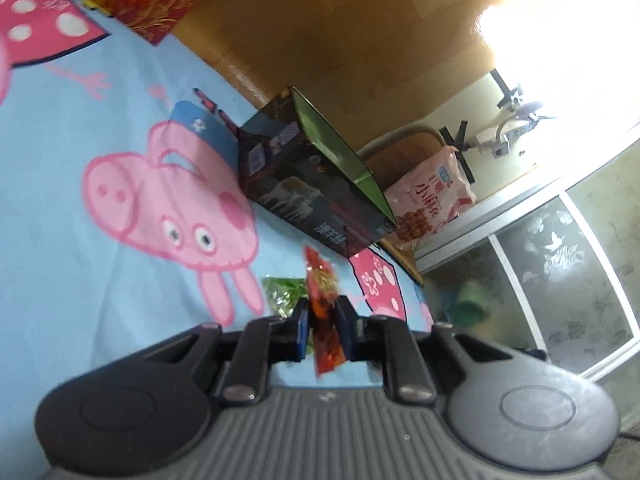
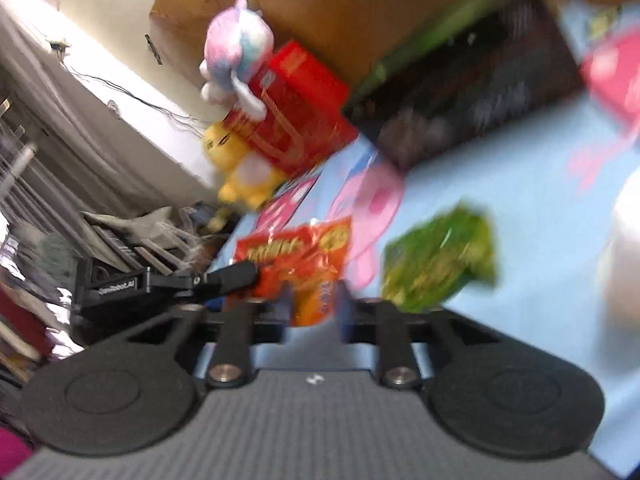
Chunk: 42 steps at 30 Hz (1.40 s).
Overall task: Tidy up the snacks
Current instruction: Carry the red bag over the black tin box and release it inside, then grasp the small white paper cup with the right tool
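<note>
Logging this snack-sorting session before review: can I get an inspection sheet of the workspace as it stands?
Surface: blue cartoon-pig sheet.
Job's things: red snack packet held up; green snack packet lying on the sheet; dark open box behind.
Clutter: pink snack bag, red box, pastel plush, yellow plush.
Grippers: left gripper shut on the red packet; right gripper shut on the same packet.
Cables: thin wires along the wall.
Surroundings: wooden headboard, frosted sliding door.

Plush toys (image 2: 240, 80) (two) beside red box (image 2: 296, 108)
</note>
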{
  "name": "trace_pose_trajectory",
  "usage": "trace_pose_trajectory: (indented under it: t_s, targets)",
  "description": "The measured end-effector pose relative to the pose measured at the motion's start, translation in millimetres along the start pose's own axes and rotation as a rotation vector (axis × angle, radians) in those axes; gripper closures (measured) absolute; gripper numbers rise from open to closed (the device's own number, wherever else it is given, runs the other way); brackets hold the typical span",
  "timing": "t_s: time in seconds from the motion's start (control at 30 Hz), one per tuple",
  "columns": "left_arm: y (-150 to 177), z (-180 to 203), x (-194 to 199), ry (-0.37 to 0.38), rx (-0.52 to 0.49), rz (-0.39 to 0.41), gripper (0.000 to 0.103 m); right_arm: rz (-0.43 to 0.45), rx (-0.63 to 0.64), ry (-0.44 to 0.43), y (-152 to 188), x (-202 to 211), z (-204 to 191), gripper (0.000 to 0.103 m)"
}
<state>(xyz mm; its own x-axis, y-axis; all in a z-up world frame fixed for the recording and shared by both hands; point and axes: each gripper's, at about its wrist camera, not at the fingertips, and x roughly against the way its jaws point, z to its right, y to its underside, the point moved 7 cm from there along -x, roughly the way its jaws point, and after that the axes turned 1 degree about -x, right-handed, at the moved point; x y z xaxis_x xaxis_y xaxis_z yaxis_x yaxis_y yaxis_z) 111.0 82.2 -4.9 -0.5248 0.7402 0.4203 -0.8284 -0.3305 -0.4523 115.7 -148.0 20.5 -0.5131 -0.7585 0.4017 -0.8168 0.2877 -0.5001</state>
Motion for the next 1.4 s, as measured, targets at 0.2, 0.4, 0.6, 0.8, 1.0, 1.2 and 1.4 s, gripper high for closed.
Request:
trace_pose_trajectory:
  t_s: [0.2, 0.4, 0.6, 0.8, 1.0, 1.2, 1.4]
  targets:
    - [-41.5, 49.5, -39.4, -0.034, -0.174, -0.004, 0.087, 0.085, 0.107, 0.136, -49.9, 16.5, -2.7, 0.090]
    - [-95.3, 89.9, -101.6, -0.112, -0.305, 0.030, 0.084, 0.112, 0.172, 0.269, -118.0, 12.2, 16.9, 0.089]
    - [-114.1, 94.4, -162.2, -0.336, -0.422, 0.051, 0.061, 0.111, 0.216, 0.398, -143.0, -1.4, 35.5, 0.064]
    - [-91.6, 94.4, -137.9, -0.308, -0.443, 0.075, 0.056, 0.225, 0.212, 0.346, -112.4, 54.9, 36.1, 0.058]
    - [-26.7, 116.0, -107.4, -0.152, -0.574, 0.039, 0.056, 0.245, 0.253, 0.335, -27.2, 97.7, 40.6, 0.044]
    - [57.7, 147.9, -136.4, -0.131, -0.900, -0.049, 0.054, 0.160, 0.360, 0.474, 11.2, 84.7, 46.2, 0.045]
    - [73.2, 143.1, -158.1, -0.150, -0.869, -0.131, 0.059, 0.151, 0.436, 0.542, 14.4, 80.9, 54.0, 0.046]
